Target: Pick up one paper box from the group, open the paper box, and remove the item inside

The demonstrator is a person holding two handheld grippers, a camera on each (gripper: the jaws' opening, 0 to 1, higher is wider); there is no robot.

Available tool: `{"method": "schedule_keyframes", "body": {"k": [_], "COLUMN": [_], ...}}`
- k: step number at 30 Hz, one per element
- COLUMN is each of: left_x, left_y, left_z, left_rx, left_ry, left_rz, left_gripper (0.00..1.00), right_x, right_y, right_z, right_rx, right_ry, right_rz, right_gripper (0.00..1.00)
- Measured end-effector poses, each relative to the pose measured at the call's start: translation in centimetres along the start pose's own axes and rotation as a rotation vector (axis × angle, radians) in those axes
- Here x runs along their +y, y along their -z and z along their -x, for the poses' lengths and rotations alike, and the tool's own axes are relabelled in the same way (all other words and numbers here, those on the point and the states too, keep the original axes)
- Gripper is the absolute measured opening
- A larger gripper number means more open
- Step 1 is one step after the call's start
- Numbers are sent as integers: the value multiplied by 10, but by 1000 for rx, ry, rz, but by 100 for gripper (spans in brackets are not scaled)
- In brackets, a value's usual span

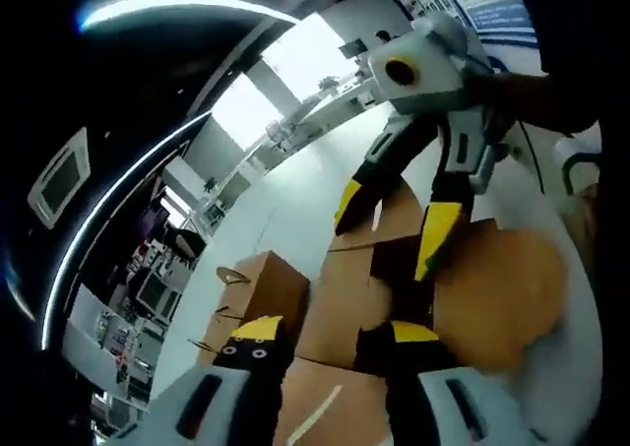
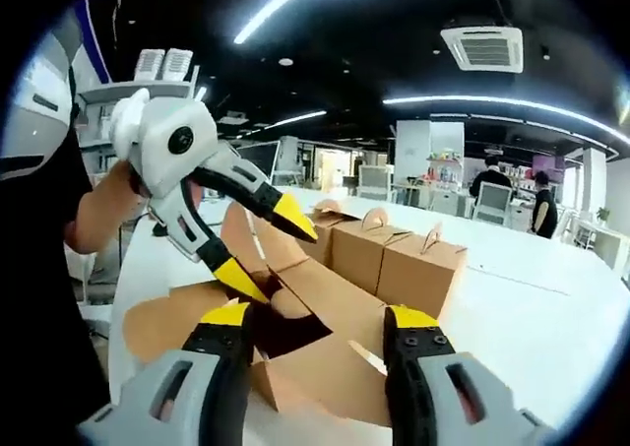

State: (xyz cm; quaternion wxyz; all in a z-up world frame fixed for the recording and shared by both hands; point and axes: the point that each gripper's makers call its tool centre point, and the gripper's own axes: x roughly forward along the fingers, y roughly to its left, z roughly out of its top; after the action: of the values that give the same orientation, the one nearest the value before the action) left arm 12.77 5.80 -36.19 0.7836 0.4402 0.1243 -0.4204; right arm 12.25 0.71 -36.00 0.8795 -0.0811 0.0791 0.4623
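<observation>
An opened brown paper box point(image 2: 325, 367) lies in front of me on the white table point(image 2: 532, 308), flaps spread and its inside dark point(image 2: 281, 330); I cannot see an item in it. My right gripper point(image 2: 320, 316) is open, one jaw at the dark opening and the other outside the box wall. My left gripper point(image 2: 266, 244) comes in from the left, open, with a raised flap point(image 2: 241, 231) between its jaws. In the left gripper view, my left gripper point(image 1: 335, 333) stands open over the box point(image 1: 345, 288), and the right gripper point(image 1: 399, 220) reaches down into it.
Several closed brown boxes with handles point(image 2: 423, 269) stand in a row behind the open one; one of these boxes point(image 1: 266, 288) is beside my left jaw. A rounded flap point(image 1: 502, 298) sticks out sideways. A person's arm point(image 2: 94, 220) is at left. People sit at desks far back point(image 2: 492, 185).
</observation>
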Motion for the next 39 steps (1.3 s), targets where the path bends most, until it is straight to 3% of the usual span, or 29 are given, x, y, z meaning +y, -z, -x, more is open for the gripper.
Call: {"method": "schedule_keyframes", "body": {"k": [6, 10, 17, 20, 25, 28, 33, 39], "left_x": [0, -3, -5, -2, 5, 9, 19, 52], "left_y": [-4, -3, -4, 6, 7, 7, -1, -10], "left_z": [0, 4, 8, -2, -11, -9, -2, 7], "left_rx": [43, 63, 115, 160, 233, 226, 162, 78], "left_ry": [-44, -30, -21, -24, -86, -99, -117, -230], "left_rz": [-144, -127, -167, -113, -208, -205, -101, 2], "left_gripper": [44, 39, 37, 34, 44, 48, 46, 42], "right_x": [0, 1, 2, 4, 4, 4, 5, 5], "right_y": [1, 1, 1, 1, 0, 0, 0, 0], "right_z": [-2, -2, -2, -3, -6, -6, -7, -8], "right_rx": [10, 15, 29, 33, 38, 48, 52, 49], "right_ry": [-10, -18, -29, -42, -47, -44, -59, -72], "right_rz": [-27, -23, -20, -26, -19, -14, -4, -8], "right_gripper": [54, 54, 52, 50, 51, 50, 50, 50]}}
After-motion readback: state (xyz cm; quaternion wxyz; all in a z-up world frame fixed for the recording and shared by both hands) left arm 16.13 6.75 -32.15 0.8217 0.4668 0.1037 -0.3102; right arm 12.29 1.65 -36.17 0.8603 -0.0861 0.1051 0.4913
